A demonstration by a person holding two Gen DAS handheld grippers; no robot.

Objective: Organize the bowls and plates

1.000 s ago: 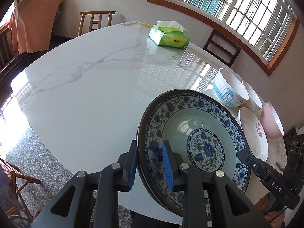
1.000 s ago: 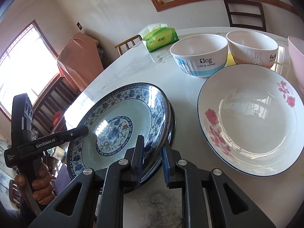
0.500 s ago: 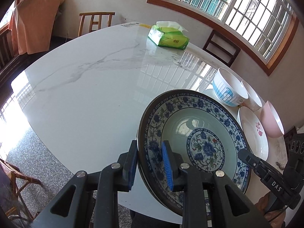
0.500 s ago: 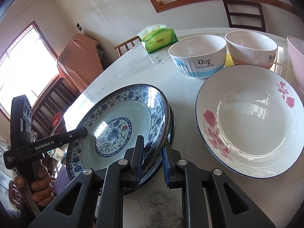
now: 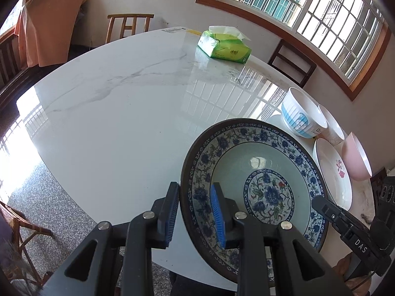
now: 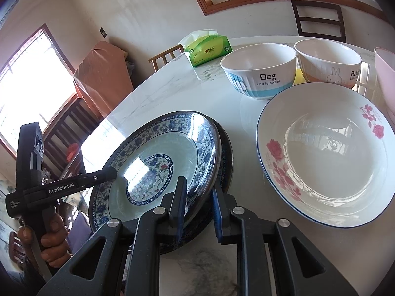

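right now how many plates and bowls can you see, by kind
plates: 3 (top blue plate, lower blue plate, rose plate)
bowls: 3 (dog bowl, rabbit bowl, pink bowl)
total: 6

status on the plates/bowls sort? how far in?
Early. In hand: both the left gripper and the right gripper straddle the rim of the top blue floral plate, above a second one. Left: white rose plate, Dog bowl, rabbit bowl, all unstacked.
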